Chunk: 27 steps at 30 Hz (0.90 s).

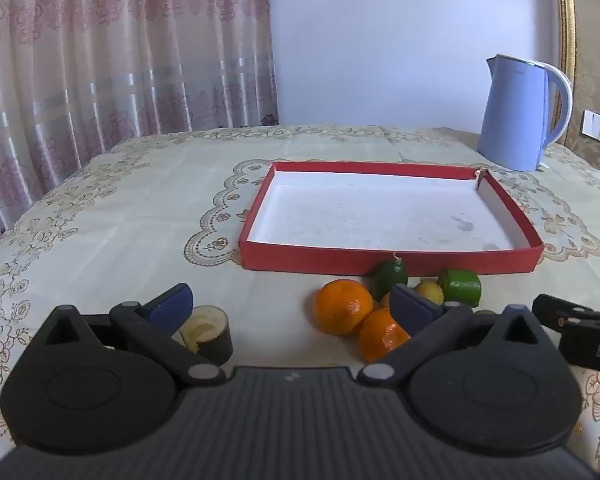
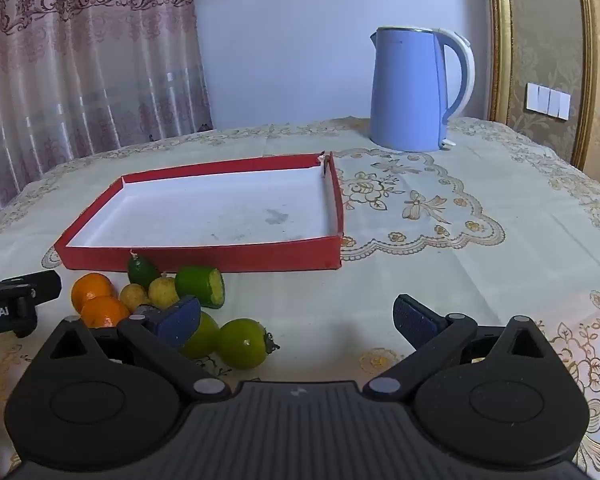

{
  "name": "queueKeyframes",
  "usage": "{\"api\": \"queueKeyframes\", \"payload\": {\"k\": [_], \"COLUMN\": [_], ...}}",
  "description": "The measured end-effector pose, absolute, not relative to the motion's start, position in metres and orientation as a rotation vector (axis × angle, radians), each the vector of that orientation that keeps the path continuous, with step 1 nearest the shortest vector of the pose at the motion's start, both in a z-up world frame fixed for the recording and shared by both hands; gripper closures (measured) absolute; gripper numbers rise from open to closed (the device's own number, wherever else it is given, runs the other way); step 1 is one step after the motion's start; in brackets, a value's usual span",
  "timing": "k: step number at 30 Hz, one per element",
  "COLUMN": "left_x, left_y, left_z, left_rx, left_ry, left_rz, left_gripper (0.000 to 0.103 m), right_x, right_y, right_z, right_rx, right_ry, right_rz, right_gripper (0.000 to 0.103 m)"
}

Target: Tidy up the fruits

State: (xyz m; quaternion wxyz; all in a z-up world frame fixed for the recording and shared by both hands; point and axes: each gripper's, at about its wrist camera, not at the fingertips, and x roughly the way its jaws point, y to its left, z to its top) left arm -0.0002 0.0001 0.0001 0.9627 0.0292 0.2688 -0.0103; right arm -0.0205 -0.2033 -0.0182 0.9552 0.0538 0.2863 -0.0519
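Observation:
A shallow red tray point(image 1: 388, 259) with a white floor lies on the table; it also shows in the right wrist view point(image 2: 204, 258). In front of it lies a cluster of fruit: two oranges point(image 1: 342, 306) point(image 2: 92, 286), a dark green fruit point(image 1: 388, 278), small yellow fruits point(image 2: 162, 290), a cut green fruit point(image 2: 200, 285) and round green fruits point(image 2: 242, 342). A cut banana-like piece point(image 1: 208, 332) lies by my left finger. My left gripper point(image 1: 292, 306) is open and empty, low over the table just before the oranges. My right gripper point(image 2: 296, 320) is open and empty, right of the fruit.
A blue electric kettle point(image 1: 518, 114) point(image 2: 410, 90) stands at the back right of the table. An embroidered cloth point(image 1: 140, 216) covers the table. Curtains hang behind on the left. Each gripper's body shows at the edge of the other's view.

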Motion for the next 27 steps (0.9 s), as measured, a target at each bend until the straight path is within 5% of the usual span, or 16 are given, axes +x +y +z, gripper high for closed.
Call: {"api": "queueKeyframes", "payload": {"k": [27], "left_x": [0.0], "left_y": [0.005], "left_z": [-0.004], "left_rx": [0.04], "left_ry": [0.549], "left_rz": [-0.015], "left_gripper": [0.0], "right_x": [-0.027], "right_y": [-0.194], "right_z": [-0.019], "right_rx": [0.049], "right_ry": [0.548], "right_rz": [-0.058], "right_gripper": [0.0]}}
